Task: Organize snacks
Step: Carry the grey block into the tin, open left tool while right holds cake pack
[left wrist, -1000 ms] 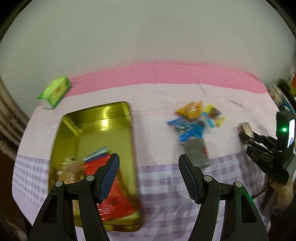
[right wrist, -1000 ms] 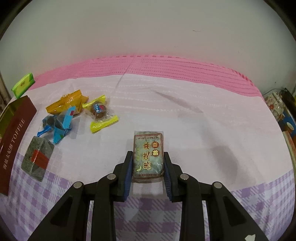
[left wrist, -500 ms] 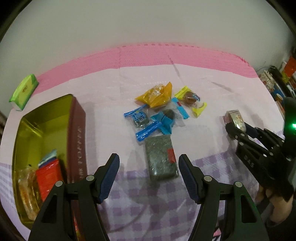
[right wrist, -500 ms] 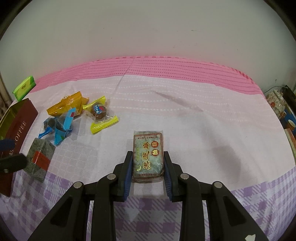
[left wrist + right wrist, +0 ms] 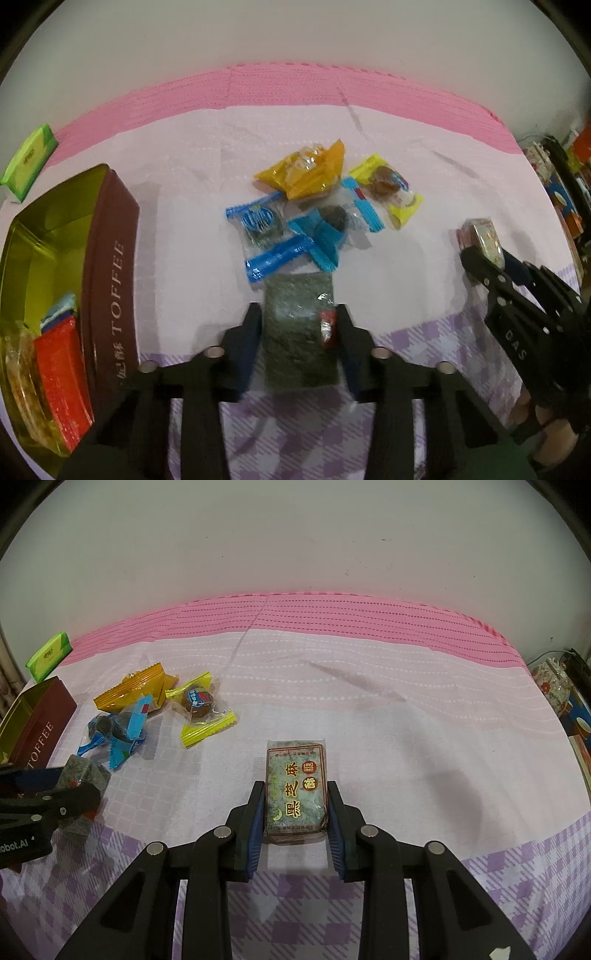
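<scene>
My left gripper [image 5: 299, 341] is down on the tablecloth with its jaws closing. Its pads touch both long sides of a grey-green snack pack [image 5: 295, 325] with a red label. In the right wrist view that left gripper [image 5: 74, 794] enters at the left edge with the grey-green snack pack [image 5: 83, 773] in it. My right gripper [image 5: 295, 816] is shut on a sesame cake pack [image 5: 295, 782] lying on the cloth. A brown TOFFEE tin [image 5: 110, 258] with a gold inside stands at the left and holds a red pack [image 5: 59, 373] and other snacks.
Beyond the left gripper lies a loose pile: an orange pack [image 5: 306, 170], blue-ended candies [image 5: 273, 236] and a yellow-ended candy [image 5: 388, 188]. A green tissue pack [image 5: 29, 162] sits at the far left by the wall. Clutter [image 5: 554, 686] lines the table's right edge.
The left gripper swung right from over the tin, came down onto the grey-green pack, and its jaws narrowed around it. The right gripper kept still on the sesame cake pack.
</scene>
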`<action>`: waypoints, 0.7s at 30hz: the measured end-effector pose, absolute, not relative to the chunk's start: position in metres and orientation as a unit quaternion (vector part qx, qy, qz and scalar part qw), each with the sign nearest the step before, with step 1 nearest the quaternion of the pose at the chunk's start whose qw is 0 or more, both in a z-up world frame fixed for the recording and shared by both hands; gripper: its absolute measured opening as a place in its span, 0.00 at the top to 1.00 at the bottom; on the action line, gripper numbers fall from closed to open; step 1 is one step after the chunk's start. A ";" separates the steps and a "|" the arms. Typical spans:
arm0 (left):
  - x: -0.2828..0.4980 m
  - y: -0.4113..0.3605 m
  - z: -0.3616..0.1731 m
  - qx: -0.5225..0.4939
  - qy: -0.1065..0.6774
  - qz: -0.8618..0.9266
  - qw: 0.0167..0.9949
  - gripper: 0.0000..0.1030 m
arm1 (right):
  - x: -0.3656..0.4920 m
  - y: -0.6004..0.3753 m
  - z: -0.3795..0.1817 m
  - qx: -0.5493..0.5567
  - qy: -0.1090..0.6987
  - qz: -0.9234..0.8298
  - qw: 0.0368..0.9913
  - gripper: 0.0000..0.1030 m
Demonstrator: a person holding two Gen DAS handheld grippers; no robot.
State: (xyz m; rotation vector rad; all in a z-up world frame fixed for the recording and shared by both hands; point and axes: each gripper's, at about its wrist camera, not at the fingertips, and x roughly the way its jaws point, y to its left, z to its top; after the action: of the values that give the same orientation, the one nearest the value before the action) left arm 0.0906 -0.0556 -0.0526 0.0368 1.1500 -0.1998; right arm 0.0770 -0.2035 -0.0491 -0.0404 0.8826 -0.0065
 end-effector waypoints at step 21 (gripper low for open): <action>0.068 -0.031 -0.017 0.016 0.515 -0.100 0.851 0.65 | 0.077 -0.203 -0.049 -0.019 0.427 -0.003 0.904 0.72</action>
State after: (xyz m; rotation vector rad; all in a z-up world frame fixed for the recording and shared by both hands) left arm 0.0682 -0.0314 -0.0170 0.0334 1.0842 -0.2096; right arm 0.0771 -0.2033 -0.0492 -0.0400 0.8826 -0.0069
